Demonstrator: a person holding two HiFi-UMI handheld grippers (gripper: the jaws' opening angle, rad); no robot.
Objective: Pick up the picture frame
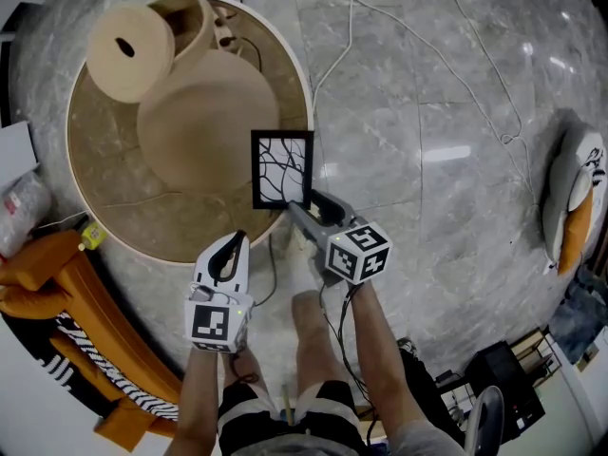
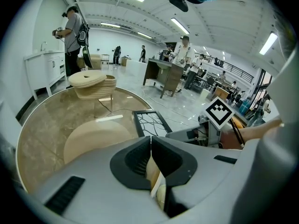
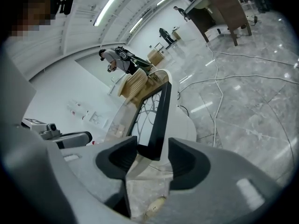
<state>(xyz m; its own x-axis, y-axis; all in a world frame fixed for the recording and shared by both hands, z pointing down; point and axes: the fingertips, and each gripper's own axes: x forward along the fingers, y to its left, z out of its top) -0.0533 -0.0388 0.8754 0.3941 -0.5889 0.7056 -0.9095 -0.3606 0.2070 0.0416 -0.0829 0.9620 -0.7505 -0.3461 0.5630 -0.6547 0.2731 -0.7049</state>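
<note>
Picture frame [image 3: 159, 118] upright, edge-on, lower corner btwn open jaws of right gripper [image 3: 152, 155], unclamped; left gripper [image 2: 150, 141] jaws closed, empty, farther off.

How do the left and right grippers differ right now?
On the left gripper the jaws are together and empty; on the right gripper they stand apart with a corner of the frame between them. The left gripper sits back from the frame; the right gripper reaches its near corner. Both share the same grey design.
</note>
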